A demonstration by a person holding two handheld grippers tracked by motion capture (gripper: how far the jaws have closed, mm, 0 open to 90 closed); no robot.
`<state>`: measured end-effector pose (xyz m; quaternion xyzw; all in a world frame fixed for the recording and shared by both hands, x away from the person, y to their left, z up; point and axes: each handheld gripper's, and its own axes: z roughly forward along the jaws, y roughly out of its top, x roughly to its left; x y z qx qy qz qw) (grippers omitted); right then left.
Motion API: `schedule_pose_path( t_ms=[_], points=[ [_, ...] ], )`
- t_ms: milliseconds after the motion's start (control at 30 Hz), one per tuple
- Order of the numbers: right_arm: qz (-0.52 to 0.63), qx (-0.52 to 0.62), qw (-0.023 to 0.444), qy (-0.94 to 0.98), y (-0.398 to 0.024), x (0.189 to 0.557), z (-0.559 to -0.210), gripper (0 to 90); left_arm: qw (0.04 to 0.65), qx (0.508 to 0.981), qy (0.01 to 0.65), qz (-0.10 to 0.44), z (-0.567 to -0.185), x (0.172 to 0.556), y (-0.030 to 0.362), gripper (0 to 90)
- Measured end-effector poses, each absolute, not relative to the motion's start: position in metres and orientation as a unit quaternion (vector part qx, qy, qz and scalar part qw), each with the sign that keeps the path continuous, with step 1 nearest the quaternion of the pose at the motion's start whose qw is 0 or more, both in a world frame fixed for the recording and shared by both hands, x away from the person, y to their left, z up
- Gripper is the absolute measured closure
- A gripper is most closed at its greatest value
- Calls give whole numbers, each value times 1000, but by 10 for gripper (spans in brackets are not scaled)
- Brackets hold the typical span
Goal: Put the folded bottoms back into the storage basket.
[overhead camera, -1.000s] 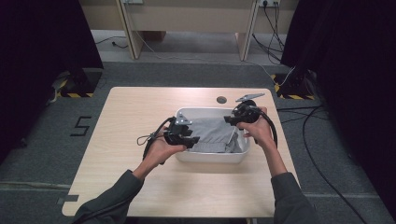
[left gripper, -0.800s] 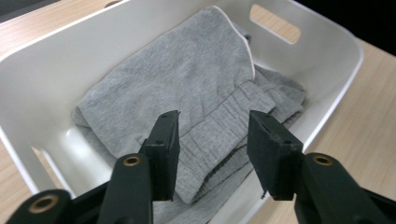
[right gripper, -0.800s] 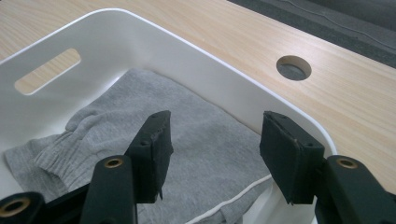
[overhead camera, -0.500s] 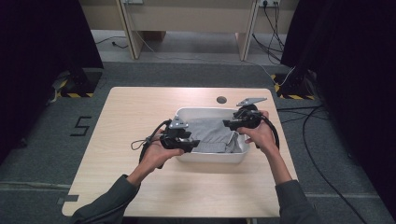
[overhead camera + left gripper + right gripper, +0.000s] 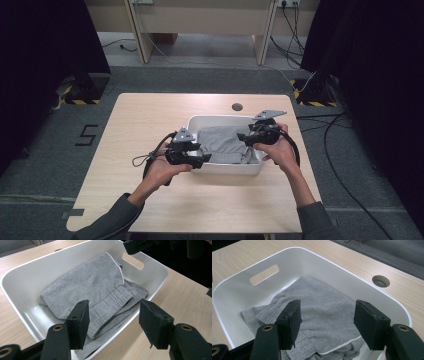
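Note:
A folded grey garment (image 5: 222,142) lies inside a white plastic bin (image 5: 220,118) on the wooden table. My left gripper (image 5: 202,159) hovers at the bin's left near corner, pointing in over the garment's ribbed waistband (image 5: 110,302). Its jaws have just been opening and stand open (image 5: 113,315) with nothing pressed between them. My right gripper (image 5: 242,136) hangs over the bin's right end. Its jaws have also been opening and stand open (image 5: 328,315) above the garment (image 5: 322,302), gripping nothing.
The bin has a handle slot (image 5: 264,274) in each end wall. A round cable hole (image 5: 237,106) sits in the table behind the bin. Bare tabletop (image 5: 140,125) stretches to the left and in front. Cables trail on the floor to the right.
Both grippers have drawn back a little from the middle of the bin, the left one leftward and the right one toward the near side. The garment stays in the bin.

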<state>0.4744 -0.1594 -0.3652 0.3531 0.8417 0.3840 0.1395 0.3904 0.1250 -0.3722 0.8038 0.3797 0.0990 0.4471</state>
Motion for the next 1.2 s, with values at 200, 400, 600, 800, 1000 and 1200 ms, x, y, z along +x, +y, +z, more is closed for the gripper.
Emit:
schedule_pose_path(
  t_ms=[200, 400, 600, 800, 1000, 1200],
  points=[
    [390, 350, 144, 839, -160, 465, -366, 389, 465, 792, 383, 97, -371, 381, 129, 388],
    [395, 350, 143, 837, -162, 456, -370, 387, 468, 792, 380, 95, -370, 374, 131, 372],
    [405, 348, 145, 833, -163, 448, -369, 381, 468, 795, 376, 87, -372, 369, 134, 349],
    [412, 344, 148, 831, -166, 439, -370, 378, 474, 794, 373, 78, -374, 365, 138, 329],
    [419, 337, 154, 829, -168, 425, -370, 373, 473, 795, 370, 81, -378, 356, 142, 315],
    [420, 333, 168, 827, -172, 405, -376, 369, 477, 792, 372, 82, -380, 346, 150, 312]
  ],
)
